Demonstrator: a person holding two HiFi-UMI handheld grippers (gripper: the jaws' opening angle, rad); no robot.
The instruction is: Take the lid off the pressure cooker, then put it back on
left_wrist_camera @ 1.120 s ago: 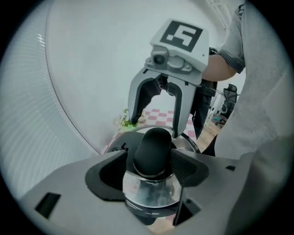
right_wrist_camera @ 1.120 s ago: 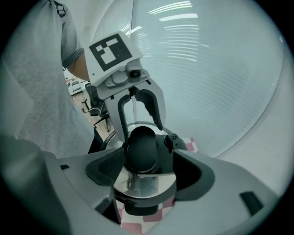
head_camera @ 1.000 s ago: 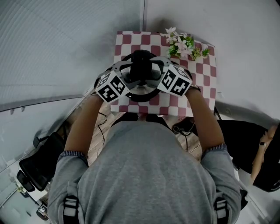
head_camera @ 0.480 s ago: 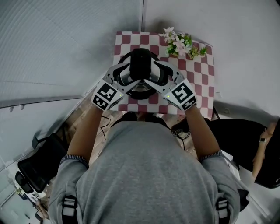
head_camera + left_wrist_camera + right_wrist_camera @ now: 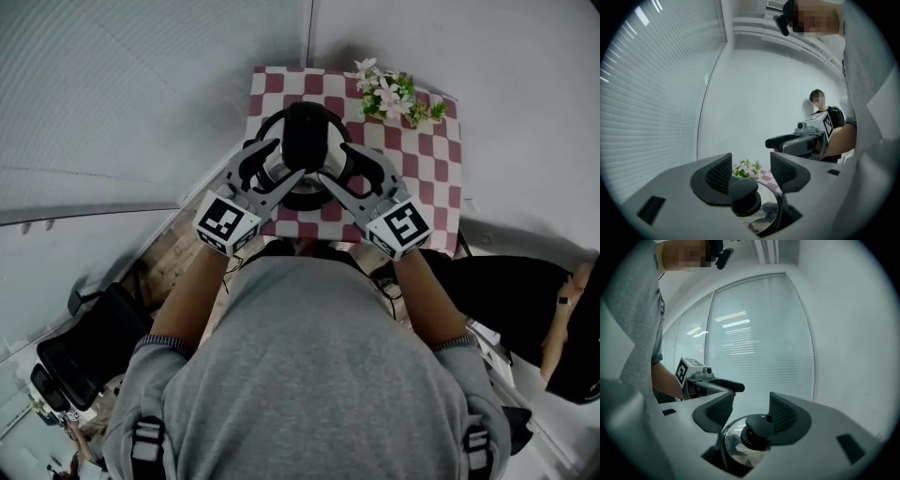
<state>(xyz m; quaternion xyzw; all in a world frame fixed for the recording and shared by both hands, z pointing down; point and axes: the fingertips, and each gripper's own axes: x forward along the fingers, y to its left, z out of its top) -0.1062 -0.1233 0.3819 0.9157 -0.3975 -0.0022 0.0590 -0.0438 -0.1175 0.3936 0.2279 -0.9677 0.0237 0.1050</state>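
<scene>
The pressure cooker (image 5: 281, 199) stands on the checkered table (image 5: 436, 178), and its glass lid carries a big black knob (image 5: 305, 136). My left gripper (image 5: 275, 164) reaches in from the left and my right gripper (image 5: 339, 167) from the right, both about level. In the left gripper view the knob (image 5: 743, 192) lies between the closing jaws of the left gripper (image 5: 751, 173), against the left pad only, with the glass lid (image 5: 764, 220) below. In the right gripper view the knob (image 5: 757, 427) touches only the right pad of the closing right gripper (image 5: 751, 413).
A small bunch of flowers (image 5: 394, 94) sits at the table's far right corner. Window blinds run along the left and a white wall stands behind. A person in black (image 5: 562, 319) is at the right, and a dark chair (image 5: 84, 356) at the lower left.
Both grippers have risen and swung from pointing down to about level, their marker cubes drawing back toward the body. Their jaws have narrowed around the knob.
</scene>
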